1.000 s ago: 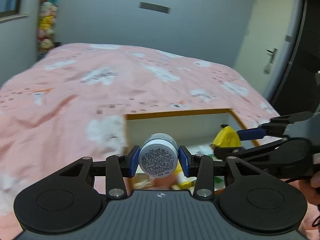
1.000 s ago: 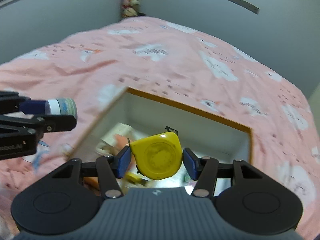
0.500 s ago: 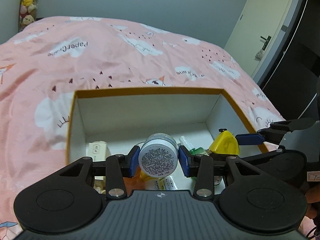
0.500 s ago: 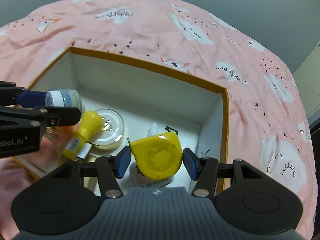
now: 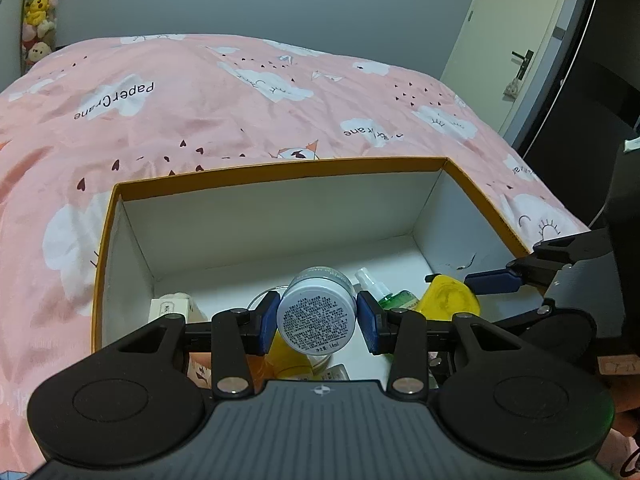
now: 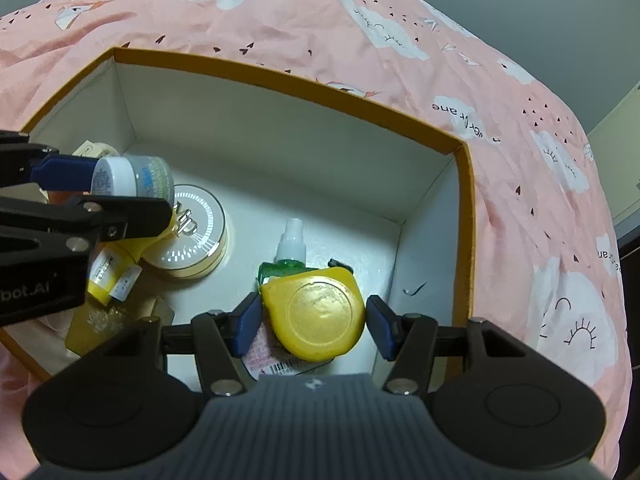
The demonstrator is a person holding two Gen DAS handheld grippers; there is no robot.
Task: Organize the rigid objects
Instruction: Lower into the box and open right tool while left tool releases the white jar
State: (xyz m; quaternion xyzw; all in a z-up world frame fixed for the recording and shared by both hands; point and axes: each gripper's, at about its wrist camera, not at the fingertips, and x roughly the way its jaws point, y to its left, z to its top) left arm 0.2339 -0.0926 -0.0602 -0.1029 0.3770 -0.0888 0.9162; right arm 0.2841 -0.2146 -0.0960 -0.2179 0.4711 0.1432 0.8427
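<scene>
- Left wrist view: the left gripper (image 5: 317,322) is clenched on a small white jar (image 5: 317,317), held above the near end of the orange-rimmed box (image 5: 280,170) on the pink bedspread (image 5: 200,100). The jar is not yet set down.
- Right wrist view: the right gripper (image 6: 312,326) grasps a yellow tape measure (image 6: 314,316) over the box's right corner, above a green spray bottle (image 6: 286,258). A round tin (image 6: 190,236) and other items already lie inside; judging by this, 2 placements remain.

Pink bedspread (image 5: 240,120), plush toys (image 5: 38,20), door (image 5: 516,40).
</scene>
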